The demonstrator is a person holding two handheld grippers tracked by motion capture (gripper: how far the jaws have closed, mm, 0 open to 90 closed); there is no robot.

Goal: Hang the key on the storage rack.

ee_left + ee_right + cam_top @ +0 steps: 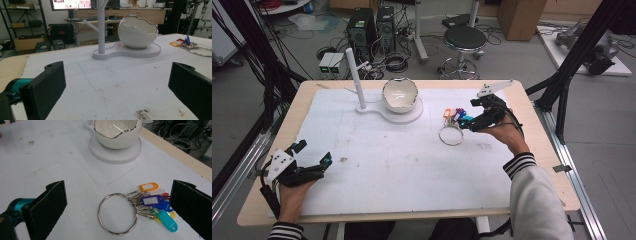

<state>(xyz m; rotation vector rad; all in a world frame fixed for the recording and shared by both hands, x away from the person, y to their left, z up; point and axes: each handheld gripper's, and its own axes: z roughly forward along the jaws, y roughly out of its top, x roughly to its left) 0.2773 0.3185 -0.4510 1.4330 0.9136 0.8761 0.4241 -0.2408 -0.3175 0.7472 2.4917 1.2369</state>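
Above the key ring (118,213) (flat, unobstructed) hangs the right claw (117,207), agape.

Open white mat lies ahead of my left gripper (312,155); the egg-shaped bowl (400,94) and white post (355,77) (sharing one stand) block the far side, the key ring (117,213) sitting between my right gripper's (117,202) spread jaws.

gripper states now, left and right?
Left gripper: open, empty, over the bare white mat.
Right gripper: open, holding nothing, jaws either side of the key ring with coloured tags.
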